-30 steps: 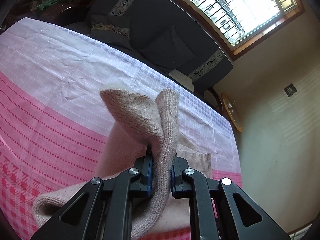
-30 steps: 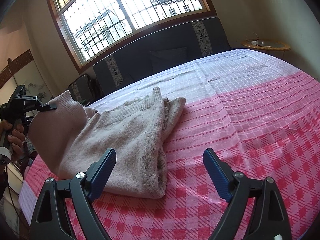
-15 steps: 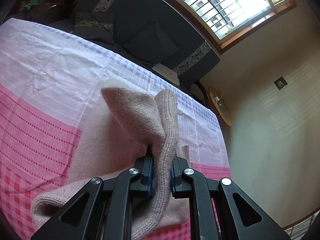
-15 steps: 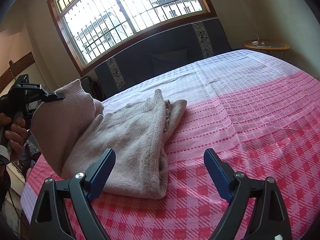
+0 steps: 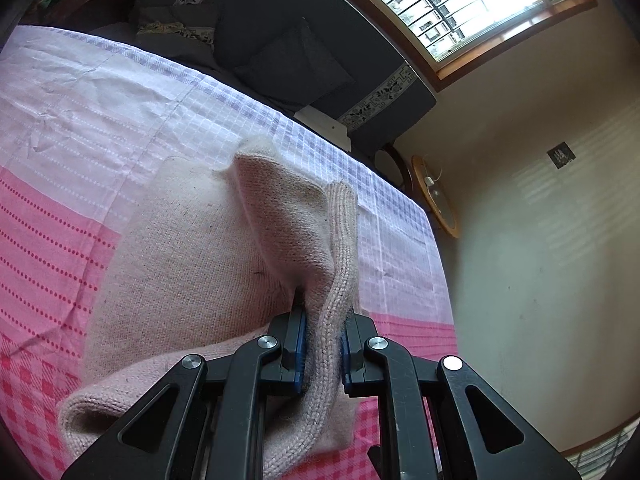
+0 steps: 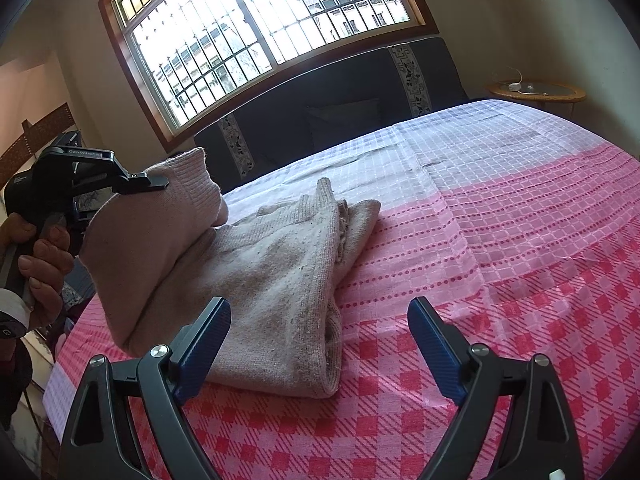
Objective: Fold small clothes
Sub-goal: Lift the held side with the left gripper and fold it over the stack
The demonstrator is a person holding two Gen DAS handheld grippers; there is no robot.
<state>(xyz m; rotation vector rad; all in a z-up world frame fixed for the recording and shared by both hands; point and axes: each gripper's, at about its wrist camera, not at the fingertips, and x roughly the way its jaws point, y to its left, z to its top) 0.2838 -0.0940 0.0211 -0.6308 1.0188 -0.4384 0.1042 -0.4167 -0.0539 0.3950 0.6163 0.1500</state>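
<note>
A beige knit sweater (image 6: 272,276) lies partly folded on the pink checked bedspread (image 6: 500,240). My left gripper (image 5: 323,344) is shut on the sweater's ribbed edge (image 5: 340,264) and holds that part lifted over the flat body of the sweater (image 5: 180,248). In the right wrist view the left gripper (image 6: 160,181) appears at the left, held by a hand (image 6: 44,256), with the lifted flap (image 6: 160,220) hanging from it. My right gripper (image 6: 320,320) stands open just above the sweater's near folded edge, with nothing pressed between its fingers.
A dark sofa (image 6: 360,112) runs along the far side of the bed under a barred window (image 6: 264,28). A round wooden side table (image 6: 536,91) with a white cable stands at the far right corner. The bed's right side (image 5: 436,264) drops off towards a plain wall.
My left gripper has carried the lifted sweater edge further across over the garment's body; the flap now hangs closer to the folded stack. The right gripper has stayed still and open.
</note>
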